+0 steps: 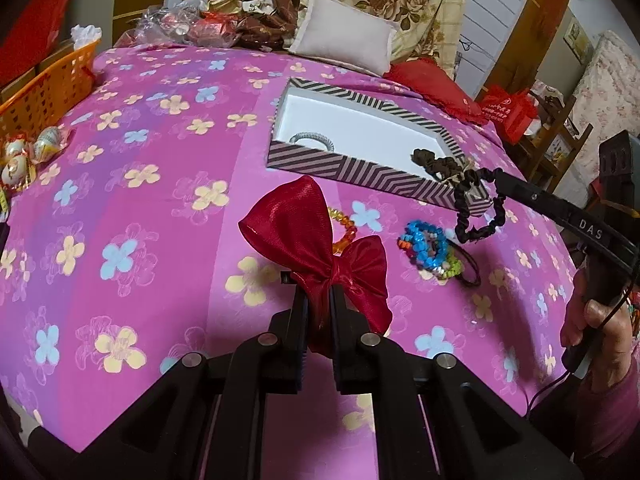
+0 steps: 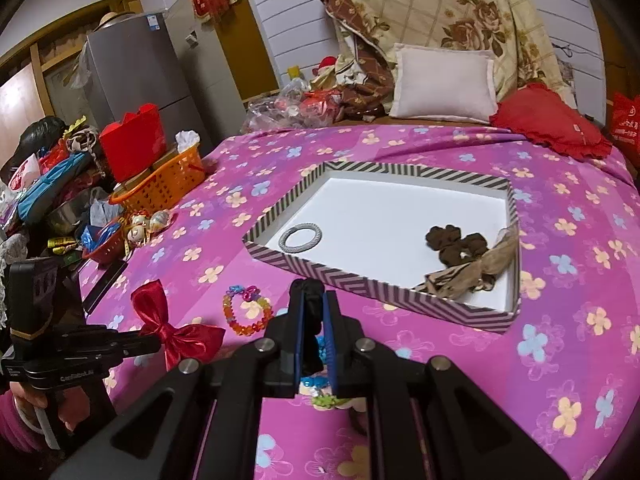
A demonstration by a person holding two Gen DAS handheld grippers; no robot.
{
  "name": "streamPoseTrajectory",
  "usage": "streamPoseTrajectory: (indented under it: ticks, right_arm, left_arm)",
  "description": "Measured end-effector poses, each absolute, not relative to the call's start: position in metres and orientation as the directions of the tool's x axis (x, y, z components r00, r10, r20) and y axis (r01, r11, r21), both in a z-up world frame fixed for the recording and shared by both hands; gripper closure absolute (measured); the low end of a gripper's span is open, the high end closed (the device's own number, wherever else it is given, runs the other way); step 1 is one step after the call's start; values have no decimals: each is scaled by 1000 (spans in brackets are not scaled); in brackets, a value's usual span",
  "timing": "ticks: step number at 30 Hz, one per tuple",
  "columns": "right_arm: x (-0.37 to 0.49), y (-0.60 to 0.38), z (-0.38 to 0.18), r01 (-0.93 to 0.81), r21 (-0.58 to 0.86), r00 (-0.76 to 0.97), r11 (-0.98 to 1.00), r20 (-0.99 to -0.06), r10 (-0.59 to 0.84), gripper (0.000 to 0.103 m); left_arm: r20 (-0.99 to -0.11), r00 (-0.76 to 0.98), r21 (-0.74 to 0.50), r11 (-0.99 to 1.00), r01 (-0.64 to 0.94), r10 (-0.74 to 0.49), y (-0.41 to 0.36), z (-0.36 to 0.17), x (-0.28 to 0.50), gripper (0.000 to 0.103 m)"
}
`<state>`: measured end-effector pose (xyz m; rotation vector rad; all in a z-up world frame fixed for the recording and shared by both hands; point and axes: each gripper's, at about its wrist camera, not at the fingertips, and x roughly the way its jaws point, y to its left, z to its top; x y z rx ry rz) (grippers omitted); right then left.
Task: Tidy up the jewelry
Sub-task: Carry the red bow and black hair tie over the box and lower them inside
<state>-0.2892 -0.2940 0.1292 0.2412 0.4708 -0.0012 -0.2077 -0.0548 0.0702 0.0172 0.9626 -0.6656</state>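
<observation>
My left gripper (image 1: 319, 294) is shut on the knot of a shiny red bow (image 1: 300, 232), held just above the pink flowered bedspread. In the right wrist view, the left gripper (image 2: 156, 342) and the red bow (image 2: 176, 330) show at the lower left. My right gripper (image 2: 315, 290) is shut on a black scrunchie (image 2: 313, 304). That black scrunchie (image 1: 478, 210) dangles from the right gripper (image 1: 500, 176) near the striped box (image 1: 340, 170) corner. The striped box (image 2: 304, 268) holds a silver bracelet (image 2: 300, 238), a brown scrunchie (image 2: 456, 244) and a beige fabric tie (image 2: 484, 266).
Bead bracelets lie on the bedspread: an orange bracelet (image 1: 344, 234), a blue bracelet (image 1: 424, 242), a multicoloured bracelet (image 2: 248, 312). An orange basket (image 2: 168, 186) and wrapped eggs (image 1: 24, 156) sit at the left edge. A white pillow (image 2: 444, 84) and a red cushion (image 2: 548, 124) lie behind the box.
</observation>
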Motion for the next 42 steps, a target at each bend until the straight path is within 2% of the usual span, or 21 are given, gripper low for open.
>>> streamPoseTrajectory:
  ticks: [42]
  right_arm:
    - [-298,-301,131,74,213,892,974,-451,31,94]
  left_arm:
    - [-743,437,-217,800,560,-507,-90,98,-198,103]
